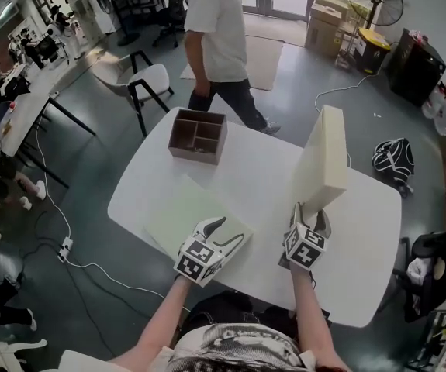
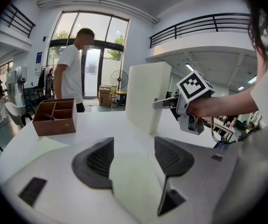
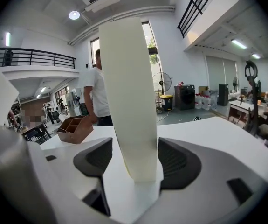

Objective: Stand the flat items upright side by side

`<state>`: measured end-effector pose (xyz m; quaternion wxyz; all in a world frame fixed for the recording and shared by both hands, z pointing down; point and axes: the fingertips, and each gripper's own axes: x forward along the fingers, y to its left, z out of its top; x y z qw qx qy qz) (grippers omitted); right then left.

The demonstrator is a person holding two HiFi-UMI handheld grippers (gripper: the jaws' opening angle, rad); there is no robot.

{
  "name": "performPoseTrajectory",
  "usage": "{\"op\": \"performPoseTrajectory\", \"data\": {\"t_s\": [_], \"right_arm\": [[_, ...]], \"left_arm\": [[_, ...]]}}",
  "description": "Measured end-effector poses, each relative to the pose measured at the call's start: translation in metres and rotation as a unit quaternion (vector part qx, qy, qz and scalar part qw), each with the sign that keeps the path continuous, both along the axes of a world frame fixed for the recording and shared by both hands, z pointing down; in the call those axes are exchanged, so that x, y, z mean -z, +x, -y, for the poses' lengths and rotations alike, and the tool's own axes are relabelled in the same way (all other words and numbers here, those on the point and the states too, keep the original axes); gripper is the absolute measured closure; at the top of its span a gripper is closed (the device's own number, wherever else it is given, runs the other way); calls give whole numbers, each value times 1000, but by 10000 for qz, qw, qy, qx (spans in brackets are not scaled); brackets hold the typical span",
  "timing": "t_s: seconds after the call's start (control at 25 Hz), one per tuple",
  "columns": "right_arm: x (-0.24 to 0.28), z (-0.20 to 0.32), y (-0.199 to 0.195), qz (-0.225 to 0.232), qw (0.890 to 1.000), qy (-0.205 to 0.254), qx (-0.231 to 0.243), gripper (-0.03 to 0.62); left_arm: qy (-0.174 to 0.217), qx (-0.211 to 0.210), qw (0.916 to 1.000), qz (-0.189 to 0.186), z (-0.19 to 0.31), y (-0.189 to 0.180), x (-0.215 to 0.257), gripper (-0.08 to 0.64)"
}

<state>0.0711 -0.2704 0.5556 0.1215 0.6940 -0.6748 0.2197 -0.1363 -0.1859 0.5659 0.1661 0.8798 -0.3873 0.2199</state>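
We have the thick cream-coloured rectangular slab (image 1: 321, 157) standing on end on the white rounded table (image 1: 362, 239). The right gripper (image 1: 312, 214) is clamped on the slab's near bottom corner, one pad against each broad face. That low grip is our main worry. The slab is tall, and it looks to lean a little in the head view, so a small roll of the wrist or an early release could swing the top over and drop it flat. The glossy tabletop may also let its foot skid.

The other flat item, a thin pale green rectangular sheet (image 1: 180, 211), lies flat on the table to the left of the slab and apart from it. The left gripper (image 1: 233, 229) hovers at its near right corner with jaws spread wide, gripping nothing; the corner shows in the gap between them. We judge the sheet will be awkward to lift. With no edge raised, the jaws could simply push it across the table or scrape the surface. A sheet this thin may also bow and not stand unaided. If we lean it on the slab too hard, both could go down. The brown wooden compartment box (image 1: 198, 136) sits well apart at the far side, out of harm's way.
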Motion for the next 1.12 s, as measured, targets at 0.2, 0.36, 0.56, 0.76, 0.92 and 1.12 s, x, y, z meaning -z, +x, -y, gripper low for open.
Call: {"op": "performPoseTrajectory", "data": {"t_s": [0.2,0.36,0.56,0.76,0.92,1.12], "right_arm": [[2,-12,-4,-38,9997,33,253,284],[0,-28,-7,10,9993,-16,381,284],[-4,-56,-6,134,9973,-141,701,284],[-8,-96,-10,282,9924,-241,1169,284],[-9,-134,-18,388,9849,-261,1668,285],[-13,-178,-26,674,9775,-262,1984,296]], "left_arm": [[-38,61,10000,-3,-7,-8,-4,281],[-62,276,9996,-20,-15,-19,-4,281],[-33,600,9982,-69,-31,-27,0,281],[-62,913,9957,-124,-58,-30,4,281],[-25,1057,9944,-82,-83,-28,8,282],[-5,1111,9938,-87,-126,-12,13,284]]}}
